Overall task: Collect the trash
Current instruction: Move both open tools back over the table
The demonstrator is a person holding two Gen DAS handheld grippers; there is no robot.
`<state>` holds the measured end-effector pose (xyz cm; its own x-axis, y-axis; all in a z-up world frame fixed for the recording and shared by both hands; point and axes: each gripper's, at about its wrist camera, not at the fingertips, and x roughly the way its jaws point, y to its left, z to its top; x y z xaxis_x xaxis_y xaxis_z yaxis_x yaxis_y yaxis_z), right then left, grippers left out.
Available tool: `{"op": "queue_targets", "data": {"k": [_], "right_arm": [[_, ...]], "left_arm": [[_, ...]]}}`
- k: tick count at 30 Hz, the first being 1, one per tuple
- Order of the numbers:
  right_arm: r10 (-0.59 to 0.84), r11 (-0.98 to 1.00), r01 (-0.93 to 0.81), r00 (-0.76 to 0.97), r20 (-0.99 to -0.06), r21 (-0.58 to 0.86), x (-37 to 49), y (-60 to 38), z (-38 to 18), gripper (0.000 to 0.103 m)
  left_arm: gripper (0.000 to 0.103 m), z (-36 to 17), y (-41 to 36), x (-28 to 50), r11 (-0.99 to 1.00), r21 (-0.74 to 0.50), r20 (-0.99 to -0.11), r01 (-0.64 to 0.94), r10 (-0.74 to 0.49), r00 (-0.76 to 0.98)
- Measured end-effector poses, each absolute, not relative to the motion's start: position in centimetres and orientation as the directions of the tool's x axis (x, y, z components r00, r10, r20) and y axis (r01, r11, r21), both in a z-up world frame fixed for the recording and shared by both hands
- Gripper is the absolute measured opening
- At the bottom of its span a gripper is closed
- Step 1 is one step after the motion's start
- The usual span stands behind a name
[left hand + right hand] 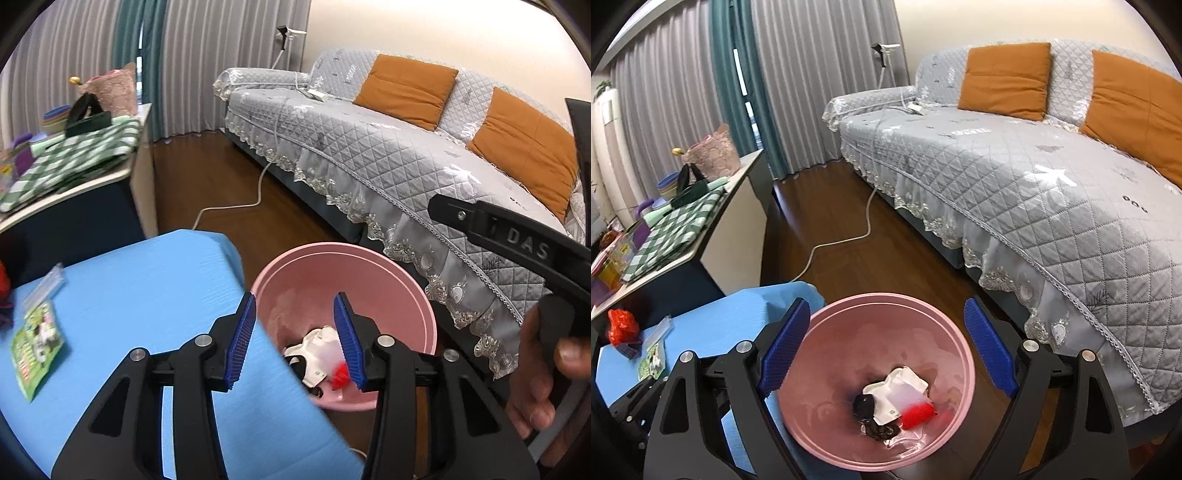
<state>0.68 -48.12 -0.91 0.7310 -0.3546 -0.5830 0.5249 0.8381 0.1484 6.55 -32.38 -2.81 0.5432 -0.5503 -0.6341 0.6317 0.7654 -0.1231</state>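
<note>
Trash, a crumpled white wrapper [905, 384] with a red scrap [918, 411] and a dark scrap [864, 404] beside it, lies at the bottom of the round pink plastic basin [820, 354] that sits on the dark wooden floor [849, 266], just beside the low table with the bright blue cover [155, 295]. My right gripper [886, 347] hangs over the basin with its blue ribbed pads spread wide and nothing between them; the rim of the basin shows through the gap. My left gripper [295, 339] hovers at the blue table's edge, over the side of the basin, its jaws partly apart and empty, the same white wrapper visible past its right pad. On the blue table, well apart from my fingers, lie a green printed packet [35, 347], a clear plastic strip [46, 284] and, at the far end, a red crinkled bag [622, 326]. In the left wrist view I see a hand [543, 373] wrapped around the black handle of my other tool. A long sofa under a grey quilted cover [1015, 177] with orange cushions [1006, 79] runs along the wall, and a white cable [842, 240] trails from it across the floor. A side counter holds a green checked cloth [676, 229].
</note>
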Motion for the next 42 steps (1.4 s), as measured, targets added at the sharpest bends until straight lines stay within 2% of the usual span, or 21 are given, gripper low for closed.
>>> {"op": "queue_targets", "data": {"k": [4, 7, 12, 15, 22, 24, 29, 42], "right_arm": [[-0.330, 0.859, 0.490, 0.753, -0.569, 0.150, 0.9, -46.4, -0.4, 0.078], [-0.295, 0.879, 0.449, 0.774, -0.560, 0.159, 1.3, -44.6, -0.1, 0.070], [-0.217, 0.919, 0.355, 0.819, -0.531, 0.171, 2.0, -40.8, 0.4, 0.049], [-0.168, 0.934, 0.301, 0.844, -0.510, 0.190, 2.4, -38.9, 0.8, 0.043], [-0.047, 0.959, 0.173, 0.878, -0.476, 0.225, 3.8, -34.4, 0.5, 0.039], [-0.010, 0.961, 0.140, 0.881, -0.474, 0.240, 4.3, -33.4, 0.3, 0.035], [0.063, 0.962, 0.078, 0.870, -0.490, 0.263, 6.0, -30.7, -0.7, 0.029], [0.184, 0.964, -0.043, 0.818, -0.545, 0.261, 10.5, -25.2, -3.7, 0.030]], "left_arm": [[0.043, -2.0, -29.3, 6.1, 0.787, -0.119, -0.627, 0.605, -0.532, 0.569], [0.043, -1.4, -26.9, 6.0, 0.806, -0.119, -0.619, 0.580, -0.517, 0.591], [0.043, -0.2, -22.0, 6.3, 0.843, -0.111, -0.597, 0.527, -0.480, 0.642], [0.043, 0.2, -18.9, 6.6, 0.869, -0.121, -0.581, 0.480, -0.454, 0.676], [0.041, -0.6, -12.4, 7.0, 0.930, -0.128, -0.560, 0.344, -0.354, 0.749], [0.038, -0.8, -10.9, 7.5, 0.943, -0.120, -0.560, 0.311, -0.323, 0.763], [0.038, -1.0, -8.1, 8.6, 0.963, -0.116, -0.553, 0.244, -0.267, 0.789], [0.037, -2.7, -3.5, 12.0, 0.989, -0.091, -0.554, 0.120, -0.151, 0.819]]}}
